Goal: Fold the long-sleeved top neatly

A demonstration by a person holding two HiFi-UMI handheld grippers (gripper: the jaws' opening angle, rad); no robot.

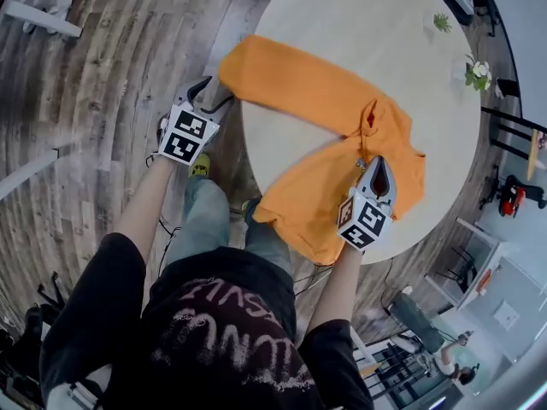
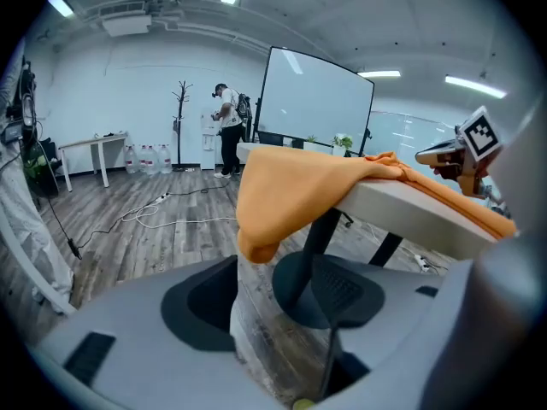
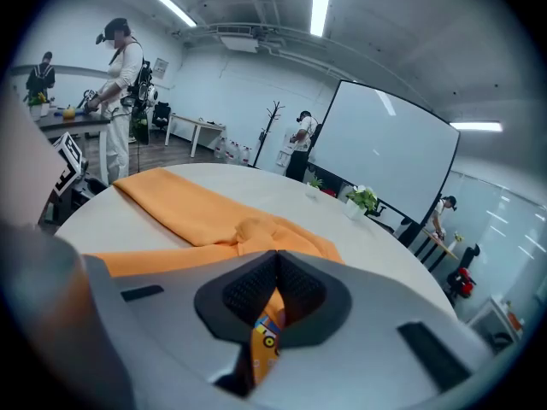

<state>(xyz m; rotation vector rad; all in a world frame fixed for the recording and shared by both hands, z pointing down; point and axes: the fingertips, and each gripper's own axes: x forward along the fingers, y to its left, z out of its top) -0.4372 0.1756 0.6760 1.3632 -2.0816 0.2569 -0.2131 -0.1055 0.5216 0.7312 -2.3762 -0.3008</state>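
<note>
Only the right gripper view shows the right gripper pinching the orange top, perhaps at its collar. The left gripper gapes empty below the top's overhanging left end.

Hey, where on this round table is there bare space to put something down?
The far half of the table is bare, between the orange top and the small plants at the rim. A narrower strip runs right of the top. The near right side is crowded: the top and the right gripper cover it.
</note>
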